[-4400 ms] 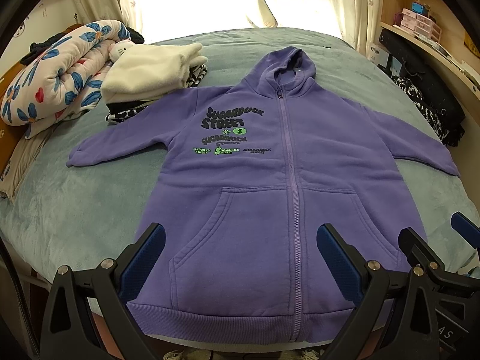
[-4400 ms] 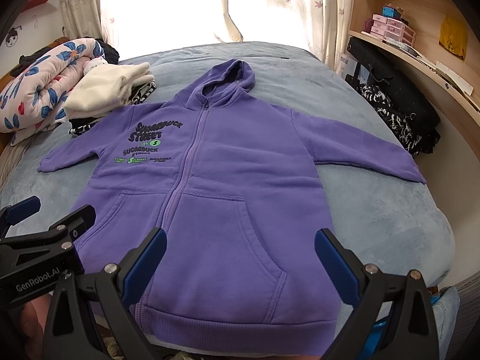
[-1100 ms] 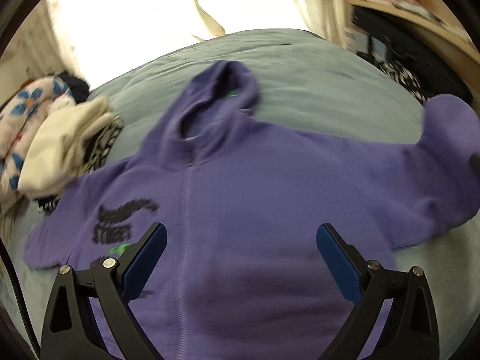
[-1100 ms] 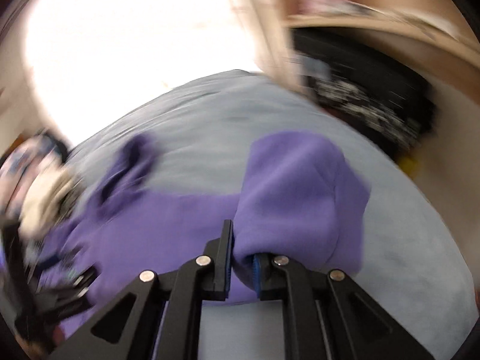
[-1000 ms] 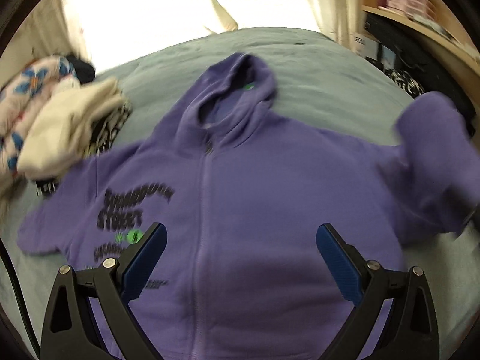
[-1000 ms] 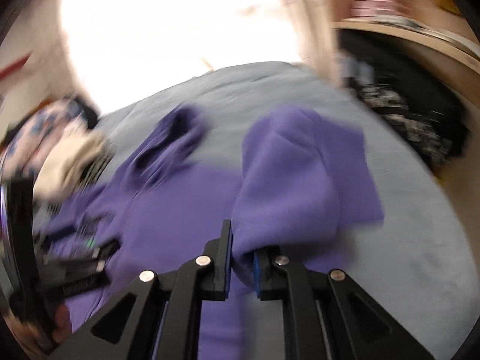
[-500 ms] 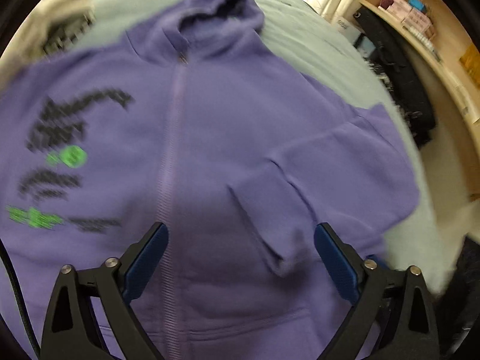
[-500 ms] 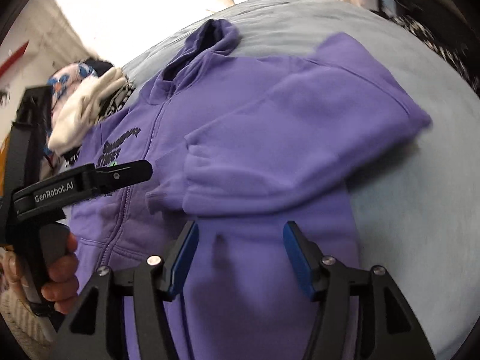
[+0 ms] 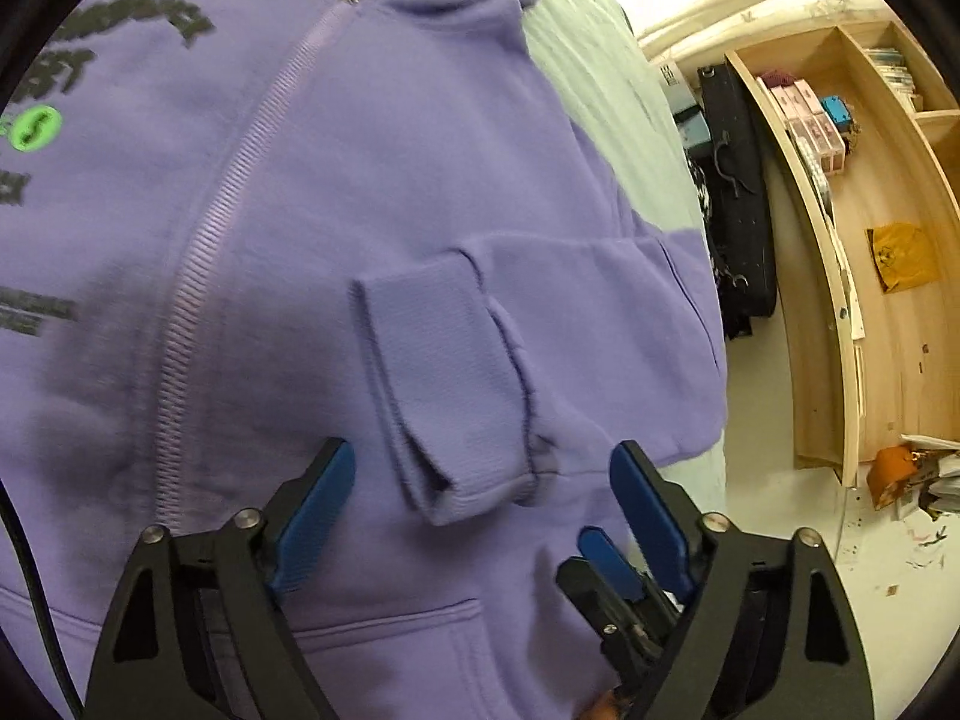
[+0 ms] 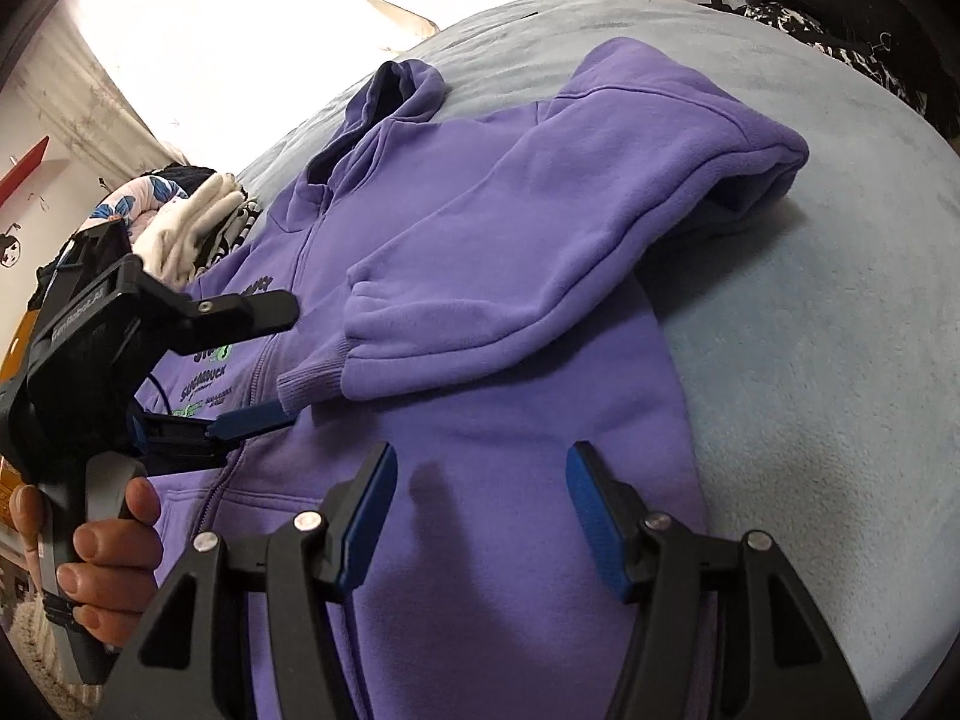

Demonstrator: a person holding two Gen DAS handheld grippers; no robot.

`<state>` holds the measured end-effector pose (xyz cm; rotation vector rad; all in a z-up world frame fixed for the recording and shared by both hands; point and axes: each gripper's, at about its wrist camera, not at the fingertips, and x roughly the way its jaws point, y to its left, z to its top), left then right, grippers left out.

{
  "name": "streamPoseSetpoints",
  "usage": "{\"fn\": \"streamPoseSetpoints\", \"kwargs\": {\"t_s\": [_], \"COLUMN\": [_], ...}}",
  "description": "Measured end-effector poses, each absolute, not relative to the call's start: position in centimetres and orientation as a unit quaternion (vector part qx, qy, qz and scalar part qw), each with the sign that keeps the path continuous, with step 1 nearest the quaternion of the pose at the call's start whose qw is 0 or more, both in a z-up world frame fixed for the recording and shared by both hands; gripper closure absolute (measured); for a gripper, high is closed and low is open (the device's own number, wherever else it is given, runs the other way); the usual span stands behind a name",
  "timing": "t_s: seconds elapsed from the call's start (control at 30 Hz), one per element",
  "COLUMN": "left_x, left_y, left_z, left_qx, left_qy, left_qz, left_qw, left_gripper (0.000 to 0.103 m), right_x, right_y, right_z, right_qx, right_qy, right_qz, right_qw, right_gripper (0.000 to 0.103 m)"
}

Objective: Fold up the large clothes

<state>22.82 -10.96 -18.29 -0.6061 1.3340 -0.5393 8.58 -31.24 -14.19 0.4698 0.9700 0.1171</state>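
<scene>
1. Left wrist view: my left gripper hangs just above the purple hoodie, its jaws closing with the folded sleeve's cuff near them but ungripped. If they pinch the body fabric beneath too, I'd drag the whole front out of line.
2. Right wrist view: my right gripper is released and empty over the hoodie's lower front on the bed. The sleeve lies across the chest with a bulging fold at the shoulder; left unflattened, it could spring back.
</scene>
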Motion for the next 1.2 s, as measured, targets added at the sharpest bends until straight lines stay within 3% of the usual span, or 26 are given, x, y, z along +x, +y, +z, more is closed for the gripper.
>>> {"fn": "streamPoseSetpoints", "kwargs": {"t_s": [0.1,0.17,0.2,0.23,0.33,0.5,0.63,0.97,1.0,1.03,1.1,1.2], "left_x": [23.0,23.3,23.6,24.0,24.6,24.6,25.5,28.6,29.0,29.1,29.7,31.3], "left_y": [-13.1,-14.4,-14.8,-15.3,-16.8,-20.2,-21.2,-21.4,-20.9,-20.2,-18.6,-15.4], "left_z": [-18.6,-18.5,-18.5,-18.4,-16.3,-8.1,-2.7,3.5,4.0,4.1,4.4,4.3], "left_qx": [-0.252,-0.219,-0.211,-0.210,-0.160,-0.034,-0.006,0.009,0.009,0.009,0.010,0.006], "left_qy": [0.602,0.602,0.602,0.605,0.588,0.496,0.456,0.422,0.418,0.415,0.406,0.403], "left_qz": [-0.245,-0.232,-0.229,-0.237,-0.229,-0.251,-0.266,-0.256,-0.250,-0.245,-0.228,-0.193], "left_qw": [0.717,0.732,0.735,0.731,0.759,0.830,0.849,0.870,0.873,0.876,0.885,0.894], "left_gripper": [0.022,0.047,0.081,0.091,0.092,0.092,0.092,0.092,0.092,0.092,0.092,0.092], "right_x": [8.6,8.5,8.5,8.5,8.4,8.3,8.7,18.0,18.3,18.6,18.9,18.4], "right_y": [-31.3,-31.3,-31.3,-31.2,-31.1,-31.9,-35.6,-39.0,-38.7,-38.3,-37.4,-36.3], "right_z": [-14.4,-14.4,-14.4,-14.4,-14.5,-13.5,-11.2,-14.4,-14.2,-14.1,-13.6,-12.3], "right_qx": [0.227,0.225,0.224,0.222,0.216,0.238,0.261,0.262,0.256,0.247,0.210,0.149], "right_qy": [0.461,0.461,0.462,0.462,0.463,0.460,0.423,0.471,0.470,0.472,0.474,0.458], "right_qz": [0.056,0.056,0.055,0.054,0.053,0.046,-0.019,-0.055,-0.052,-0.046,-0.054,-0.062], "right_qw": [0.856,0.856,0.857,0.857,0.858,0.854,0.867,0.840,0.843,0.845,0.854,0.874], "right_gripper": [0.044,0.044,0.044,0.044,0.044,0.044,0.044,0.045,0.054,0.075,0.095,0.095]}}
